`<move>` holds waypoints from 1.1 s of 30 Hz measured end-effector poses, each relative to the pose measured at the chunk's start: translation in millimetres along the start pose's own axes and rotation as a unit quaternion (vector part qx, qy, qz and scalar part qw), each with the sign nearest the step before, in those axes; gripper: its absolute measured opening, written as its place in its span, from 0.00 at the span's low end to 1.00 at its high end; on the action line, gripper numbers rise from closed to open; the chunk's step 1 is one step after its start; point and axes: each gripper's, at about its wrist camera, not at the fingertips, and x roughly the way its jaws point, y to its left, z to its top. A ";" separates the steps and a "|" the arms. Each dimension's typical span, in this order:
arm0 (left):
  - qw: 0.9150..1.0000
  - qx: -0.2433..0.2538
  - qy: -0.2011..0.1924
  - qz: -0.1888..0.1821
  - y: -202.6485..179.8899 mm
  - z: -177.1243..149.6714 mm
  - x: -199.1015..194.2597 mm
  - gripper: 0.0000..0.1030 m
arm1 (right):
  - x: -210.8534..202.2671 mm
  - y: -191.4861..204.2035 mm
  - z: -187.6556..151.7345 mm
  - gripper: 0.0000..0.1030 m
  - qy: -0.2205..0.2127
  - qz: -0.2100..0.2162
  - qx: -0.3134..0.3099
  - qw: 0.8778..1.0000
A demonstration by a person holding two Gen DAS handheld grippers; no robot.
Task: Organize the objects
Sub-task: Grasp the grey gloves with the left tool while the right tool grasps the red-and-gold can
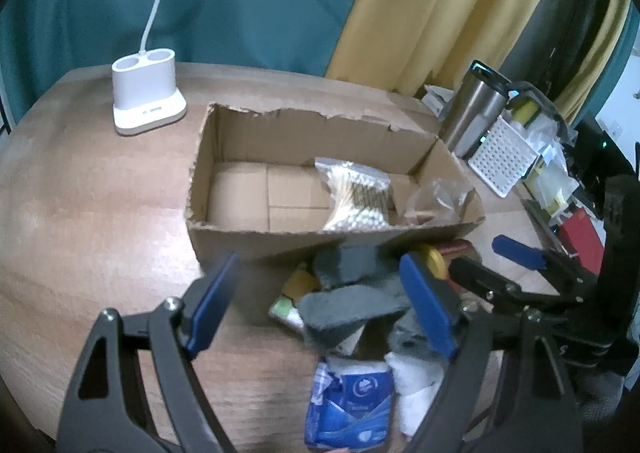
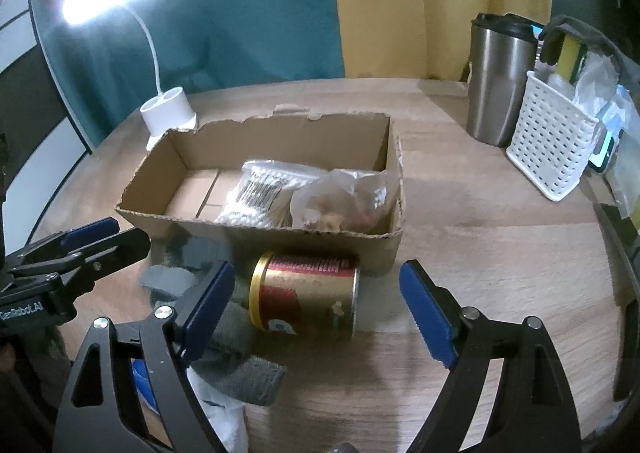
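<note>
Both grippers are held low and level, side by side. The left gripper (image 1: pixel 324 305) is spread wide, its blue pads (image 1: pixel 210 303) well apart (nothing clamped). The right gripper (image 2: pixel 320 309) is likewise opened wide, nothing gripped between its pads (image 2: pixel 426 317)

The blue packet (image 1: pixel 352 405) runs off the near edge, its print too blurred to read. The gold tin (image 2: pixel 308 299) label lettering is equally illegible.

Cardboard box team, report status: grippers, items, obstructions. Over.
Left gripper open, right gripper open, both empty. Cardboard box holds swab bag, clear bag. Tin, grey cloths outside.
</note>
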 end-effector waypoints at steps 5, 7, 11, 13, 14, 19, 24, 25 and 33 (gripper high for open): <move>1.000 -0.001 0.003 0.004 0.0 -0.7 1.8 0.81 | 7.1 2.0 -1.6 0.84 0.009 0.004 -0.003 1.000; 1.000 0.000 0.003 0.006 -1.0 -0.8 2.4 0.81 | 9.2 2.7 -1.5 0.84 0.012 0.007 -0.004 1.000; 1.000 -0.003 0.008 0.010 -2.7 -1.6 5.5 0.81 | 13.7 3.1 -2.3 0.84 0.017 0.014 -0.008 1.000; 1.000 -0.004 0.009 0.011 -3.5 -1.8 6.7 0.81 | 16.2 2.7 -3.4 0.84 0.020 0.017 -0.009 1.000; 1.000 -0.003 0.011 0.012 -4.3 -1.5 7.3 0.81 | 16.7 2.0 -4.3 0.84 0.021 0.018 -0.008 1.000; 1.000 0.007 0.015 0.015 -11.9 -2.3 10.1 0.81 | 20.1 -1.4 -8.3 0.70 0.028 0.029 -0.011 0.999; 1.000 0.015 0.022 0.014 -23.3 -3.6 15.1 0.81 | 15.9 -5.2 -11.7 0.63 0.028 0.036 -0.015 0.999; 0.999 0.018 0.023 0.014 -26.1 -4.2 15.6 0.81 | 14.4 -7.4 -12.6 0.63 0.027 0.036 -0.013 0.999; 0.998 0.046 0.031 0.012 -51.4 -6.1 22.2 0.81 | 2.3 -28.2 -17.9 0.63 0.016 0.034 0.002 0.999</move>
